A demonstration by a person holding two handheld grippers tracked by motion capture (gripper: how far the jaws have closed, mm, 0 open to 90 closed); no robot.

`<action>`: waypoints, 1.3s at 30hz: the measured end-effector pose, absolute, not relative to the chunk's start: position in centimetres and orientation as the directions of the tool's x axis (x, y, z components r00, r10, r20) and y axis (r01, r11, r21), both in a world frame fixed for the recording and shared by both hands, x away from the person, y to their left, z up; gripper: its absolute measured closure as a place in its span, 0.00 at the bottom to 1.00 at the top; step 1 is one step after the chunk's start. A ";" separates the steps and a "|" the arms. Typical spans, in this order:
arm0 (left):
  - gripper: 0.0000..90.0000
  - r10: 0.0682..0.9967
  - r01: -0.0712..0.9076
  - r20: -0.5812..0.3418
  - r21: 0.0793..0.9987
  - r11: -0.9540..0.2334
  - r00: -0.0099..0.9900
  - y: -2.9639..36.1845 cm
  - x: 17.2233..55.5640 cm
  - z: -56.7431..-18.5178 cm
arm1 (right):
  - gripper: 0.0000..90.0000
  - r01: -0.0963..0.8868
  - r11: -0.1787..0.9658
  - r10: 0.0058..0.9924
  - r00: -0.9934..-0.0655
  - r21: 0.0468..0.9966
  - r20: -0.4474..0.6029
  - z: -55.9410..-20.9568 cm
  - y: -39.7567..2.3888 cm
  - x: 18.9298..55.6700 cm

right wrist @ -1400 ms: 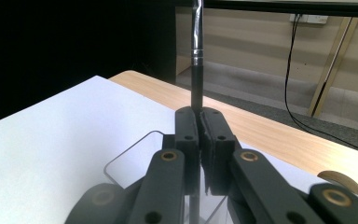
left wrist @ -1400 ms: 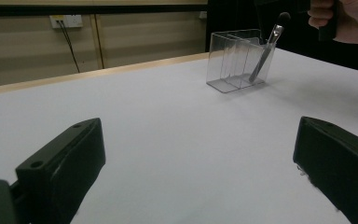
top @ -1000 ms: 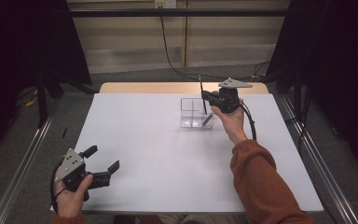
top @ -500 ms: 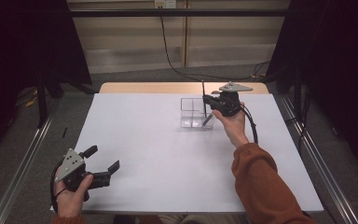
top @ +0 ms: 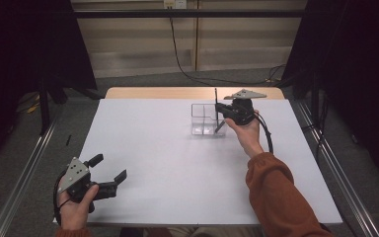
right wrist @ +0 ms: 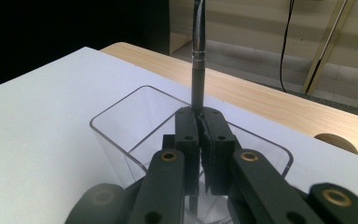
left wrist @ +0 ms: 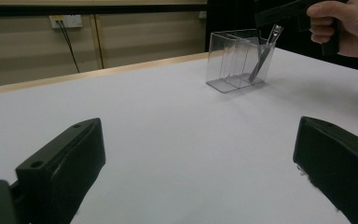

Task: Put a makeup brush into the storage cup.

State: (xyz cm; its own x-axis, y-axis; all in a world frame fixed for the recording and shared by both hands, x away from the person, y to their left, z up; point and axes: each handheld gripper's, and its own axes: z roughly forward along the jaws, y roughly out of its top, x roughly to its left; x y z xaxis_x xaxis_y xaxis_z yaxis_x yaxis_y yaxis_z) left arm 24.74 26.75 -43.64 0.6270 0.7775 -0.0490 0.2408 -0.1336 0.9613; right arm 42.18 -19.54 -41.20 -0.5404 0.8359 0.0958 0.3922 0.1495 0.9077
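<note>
Here a slim dark pen (right wrist: 198, 56) stands upright over the clear divided box (top: 208, 118) at the surface's far side, pinched tight in the right hand-held gripper (top: 225, 109). The left hand-held gripper (top: 109, 174) rests near the front edge, jaws wide, holding nothing.

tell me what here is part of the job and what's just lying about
In the job:
- pen, clamped upright in the right gripper
- clear holder, with the pen's lower end in it
- another pen leaning inside the holder

Just about:
- left gripper, open, holding nothing, near the table's front corner
- cable on the floor behind
- wall socket
</note>
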 end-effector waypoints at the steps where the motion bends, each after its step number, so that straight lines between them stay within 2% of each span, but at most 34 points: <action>1: 0.02 0.778 0.238 -0.044 0.962 -0.137 0.626 26.8 24.7 -43.6 | 0.95 0.395 0.147 0.837 -0.538 0.907 0.099 -41.2 -19.5 42.2; 15: 0.03 0.777 0.240 -0.047 0.961 -0.136 0.628 26.7 24.7 -43.6 | 0.94 0.409 0.140 0.834 -0.540 0.902 0.115 -41.4 -19.9 42.0; 20: 0.02 0.777 0.241 -0.048 0.961 -0.135 0.628 26.7 24.8 -43.7 | 0.85 0.397 0.137 0.832 -0.543 0.908 0.112 -41.3 -20.0 42.0; 25: 0.03 0.778 0.243 -0.050 0.961 -0.134 0.627 26.7 24.8 -43.7 | 0.71 0.392 0.115 0.827 -0.546 0.913 0.130 -41.0 -20.1 41.9; 29: 0.03 0.777 0.244 -0.051 0.960 -0.134 0.628 26.6 24.9 -43.7 | 0.67 0.388 0.111 0.821 -0.554 0.915 0.135 -41.0 -20.1 41.8; 39: 0.03 0.773 0.249 -0.056 0.959 -0.135 0.632 26.3 25.5 -43.8 | 0.47 0.372 0.111 0.815 -0.565 0.922 0.130 -40.7 -20.3 41.6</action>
State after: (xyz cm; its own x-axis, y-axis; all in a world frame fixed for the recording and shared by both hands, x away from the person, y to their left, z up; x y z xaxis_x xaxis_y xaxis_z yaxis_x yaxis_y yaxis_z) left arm 25.46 26.28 -43.77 0.6317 0.7732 -0.0558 0.2495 -0.1346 0.9590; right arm 41.64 -20.29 -40.74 -0.5650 0.8148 0.1297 0.3720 0.1112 0.9215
